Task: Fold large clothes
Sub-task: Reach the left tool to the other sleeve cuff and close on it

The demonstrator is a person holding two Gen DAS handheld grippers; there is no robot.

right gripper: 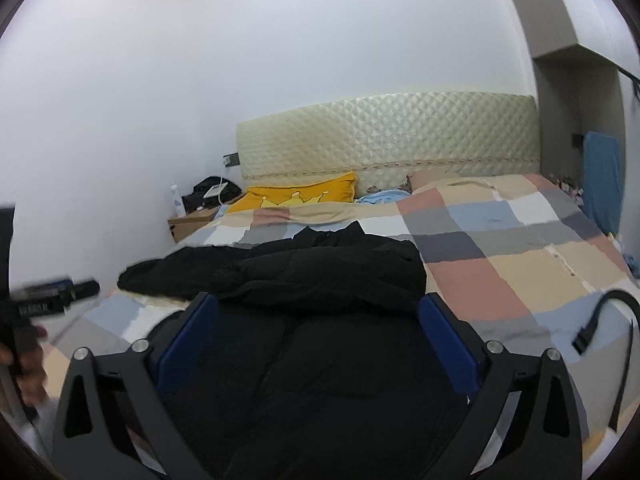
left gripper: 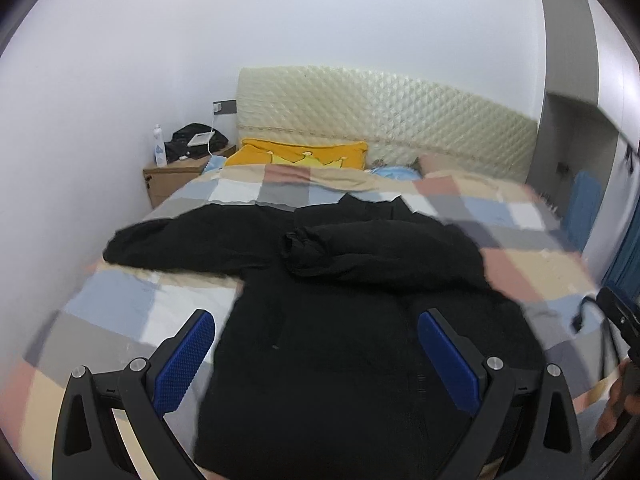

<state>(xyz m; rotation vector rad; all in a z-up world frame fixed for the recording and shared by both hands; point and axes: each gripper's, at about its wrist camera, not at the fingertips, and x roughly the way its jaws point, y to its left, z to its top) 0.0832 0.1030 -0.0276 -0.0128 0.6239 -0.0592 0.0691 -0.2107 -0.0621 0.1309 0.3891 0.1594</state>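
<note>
A large black jacket [left gripper: 340, 320] lies spread on a checked bedspread [left gripper: 120, 312]. Its right sleeve [left gripper: 360, 248] is folded across the chest; its left sleeve [left gripper: 180, 240] stretches out to the left. My left gripper [left gripper: 316, 344] is open and empty above the jacket's lower body. In the right wrist view the jacket [right gripper: 320, 360] fills the foreground, and my right gripper [right gripper: 316, 328] is open and empty over its lower part. The right gripper also shows at the right edge of the left wrist view [left gripper: 624, 328].
A yellow pillow [left gripper: 300, 154] and quilted headboard [left gripper: 380, 108] lie at the bed's far end. A wooden nightstand [left gripper: 172, 176] with a bottle and black bag stands at the far left by the wall. A blue cloth [right gripper: 600, 176] hangs on the right.
</note>
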